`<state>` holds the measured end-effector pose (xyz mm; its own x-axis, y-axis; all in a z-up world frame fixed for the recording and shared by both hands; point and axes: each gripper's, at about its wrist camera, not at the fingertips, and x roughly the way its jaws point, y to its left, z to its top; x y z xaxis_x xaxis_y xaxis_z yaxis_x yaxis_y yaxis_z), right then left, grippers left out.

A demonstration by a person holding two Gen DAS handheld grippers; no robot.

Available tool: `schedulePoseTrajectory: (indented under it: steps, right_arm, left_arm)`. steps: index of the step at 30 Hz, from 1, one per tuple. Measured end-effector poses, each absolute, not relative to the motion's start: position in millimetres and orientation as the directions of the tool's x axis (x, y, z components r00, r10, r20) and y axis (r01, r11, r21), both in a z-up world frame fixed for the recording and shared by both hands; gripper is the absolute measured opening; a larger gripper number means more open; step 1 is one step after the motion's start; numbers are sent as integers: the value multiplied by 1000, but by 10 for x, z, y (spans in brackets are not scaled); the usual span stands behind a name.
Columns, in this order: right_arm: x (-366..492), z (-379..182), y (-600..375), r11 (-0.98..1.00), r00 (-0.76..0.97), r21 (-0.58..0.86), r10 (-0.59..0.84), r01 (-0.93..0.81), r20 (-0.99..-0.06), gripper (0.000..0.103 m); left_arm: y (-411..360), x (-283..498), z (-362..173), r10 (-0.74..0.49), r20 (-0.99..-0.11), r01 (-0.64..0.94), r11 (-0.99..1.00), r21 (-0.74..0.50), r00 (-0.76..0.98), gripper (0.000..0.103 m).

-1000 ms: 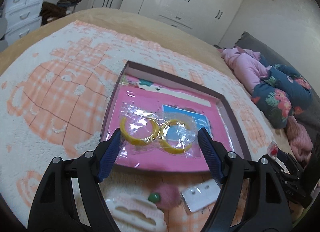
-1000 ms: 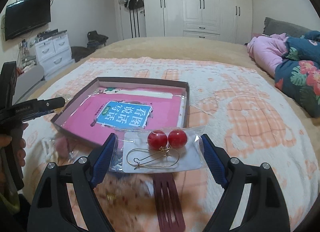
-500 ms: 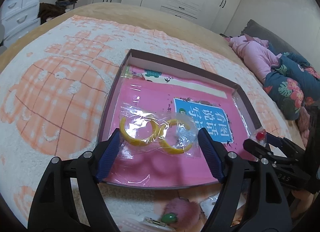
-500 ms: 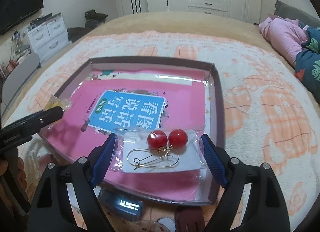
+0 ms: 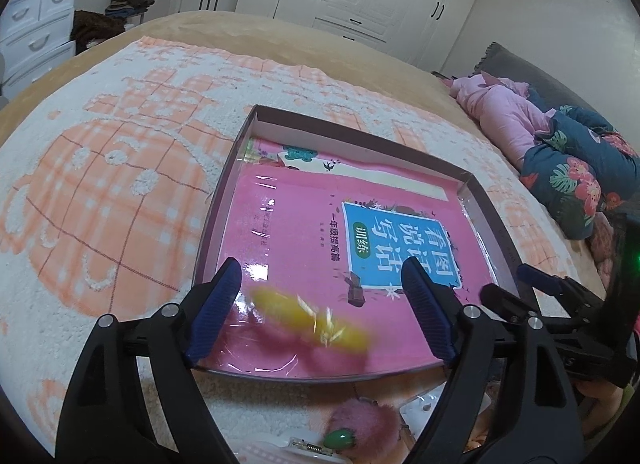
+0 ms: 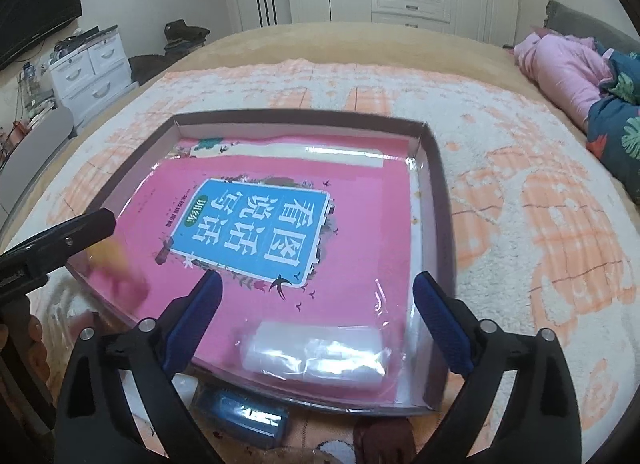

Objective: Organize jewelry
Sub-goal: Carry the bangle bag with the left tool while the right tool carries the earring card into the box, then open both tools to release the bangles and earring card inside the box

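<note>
Holding: nothing; your left gripper (image 5: 320,296) and right gripper (image 6: 316,320) are both opening, jaws wide.
Box (image 5: 362,136): pink book (image 5: 288,232) inside.
Near left: blurred yellow earring bag (image 5: 312,320).
Near right: clear packet (image 6: 316,356).
Label (image 6: 250,232): Chinese writing.

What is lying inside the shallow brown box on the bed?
Inside the box lies a pink book, covering nearly the whole floor. On the book are a blurred yellow packet and a clear bag; its contents are unreadable. What is beneath the book is hidden.
</note>
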<state>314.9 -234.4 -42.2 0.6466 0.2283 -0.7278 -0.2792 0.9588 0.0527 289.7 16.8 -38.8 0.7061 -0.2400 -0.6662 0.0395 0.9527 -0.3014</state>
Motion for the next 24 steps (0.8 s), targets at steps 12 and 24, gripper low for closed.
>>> schedulePoseTrajectory:
  steps: [12,24]
  right_arm:
    - [2550,-32,-2500,955,775,40,263,-295,-574,97]
    - [1957,213,-2616,947,827,24,293,-321,-480,97]
  left_arm:
    - [253,2617,-116,-222,-576,43,951,-307,787,83]
    - [193,2163,200,-211,-511,73,958,-276,833,92]
